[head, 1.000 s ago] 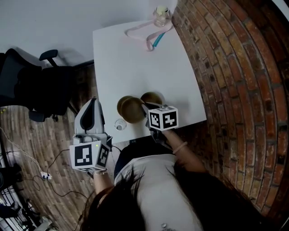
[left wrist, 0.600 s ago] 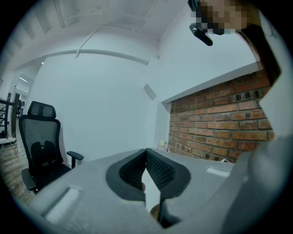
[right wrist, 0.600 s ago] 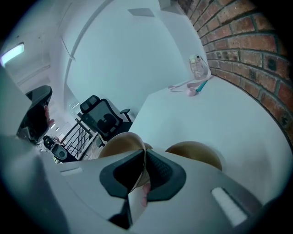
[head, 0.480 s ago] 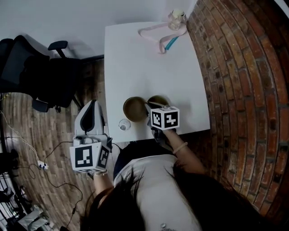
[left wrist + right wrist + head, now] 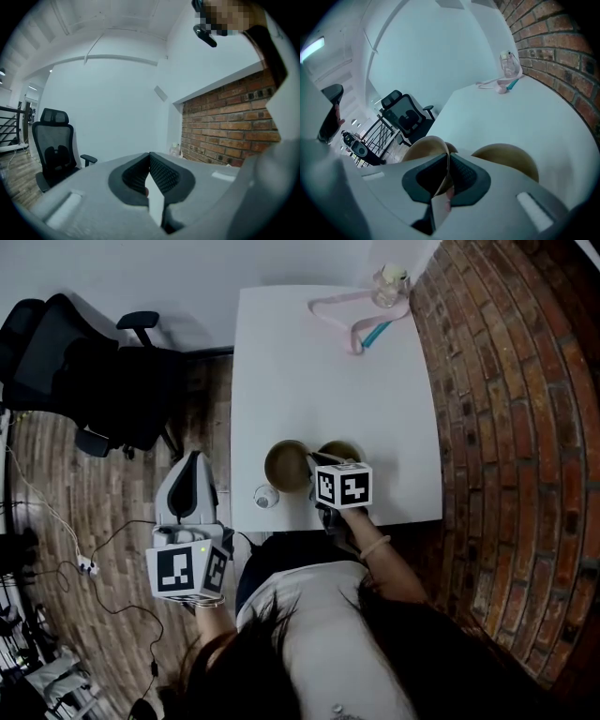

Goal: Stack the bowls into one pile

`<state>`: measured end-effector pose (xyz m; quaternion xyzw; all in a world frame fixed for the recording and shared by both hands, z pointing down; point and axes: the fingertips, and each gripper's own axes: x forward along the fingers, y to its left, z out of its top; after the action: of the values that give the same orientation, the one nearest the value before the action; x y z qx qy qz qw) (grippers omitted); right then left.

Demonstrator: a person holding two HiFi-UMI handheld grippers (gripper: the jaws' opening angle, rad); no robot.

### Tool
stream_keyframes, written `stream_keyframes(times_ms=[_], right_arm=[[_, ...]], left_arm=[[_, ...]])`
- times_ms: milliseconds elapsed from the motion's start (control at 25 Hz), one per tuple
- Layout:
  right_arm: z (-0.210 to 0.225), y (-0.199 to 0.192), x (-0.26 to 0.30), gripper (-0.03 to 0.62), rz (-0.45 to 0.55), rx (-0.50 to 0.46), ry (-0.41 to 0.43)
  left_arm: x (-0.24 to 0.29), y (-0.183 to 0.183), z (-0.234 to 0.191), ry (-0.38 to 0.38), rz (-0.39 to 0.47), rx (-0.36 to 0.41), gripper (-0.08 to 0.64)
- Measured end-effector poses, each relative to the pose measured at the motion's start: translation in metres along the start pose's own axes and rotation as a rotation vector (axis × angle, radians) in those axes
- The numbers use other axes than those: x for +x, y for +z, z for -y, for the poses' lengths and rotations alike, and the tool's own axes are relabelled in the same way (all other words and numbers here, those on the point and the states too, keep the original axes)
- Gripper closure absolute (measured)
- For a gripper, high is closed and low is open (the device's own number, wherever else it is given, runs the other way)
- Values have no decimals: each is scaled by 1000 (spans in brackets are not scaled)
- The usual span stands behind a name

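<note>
Two separate bowls sit at the table's (image 5: 319,371) near edge, so stacking remains. The right gripper (image 5: 447,172) is clamped on the rim of the left bowl (image 5: 284,465); the right bowl (image 5: 343,450) sits just beside it. The left gripper (image 5: 150,177), jaws together on nothing, hangs off the table's left side.

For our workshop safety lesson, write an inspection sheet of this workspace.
Surface: white table, mostly bare.
Job's things: held bowl beside second bowl; not one pile yet.
Clutter: jar, pink strap, small clear cup.
Grippers: right gripper shut on the held bowl's rim; left gripper shut, empty, off the table.
Cables: floor cables.
Surroundings: office chair, brick wall.
</note>
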<state>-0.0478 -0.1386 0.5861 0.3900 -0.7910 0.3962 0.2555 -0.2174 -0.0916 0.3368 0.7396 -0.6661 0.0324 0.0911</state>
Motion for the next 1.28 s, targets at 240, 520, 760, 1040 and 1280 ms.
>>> stream_keyframes(times_ms=[240, 520, 760, 1040, 1280], right_arm=[[1, -4, 7, 569, -11, -3, -15], [4, -5, 10, 560, -9, -11, -42], [5, -5, 10, 560, 7, -3, -57], [9, -4, 5, 563, 28, 9, -77], [14, 0, -3, 563, 57, 30, -99]], left_arm=[[-9, -2, -7, 32, -6, -3, 560], [-14, -3, -10, 43, -14, 10, 561], [-21, -2, -14, 57, -13, 10, 561], [-25, 0, -16, 55, -4, 11, 561], [-26, 2, -17, 41, 7, 14, 561]])
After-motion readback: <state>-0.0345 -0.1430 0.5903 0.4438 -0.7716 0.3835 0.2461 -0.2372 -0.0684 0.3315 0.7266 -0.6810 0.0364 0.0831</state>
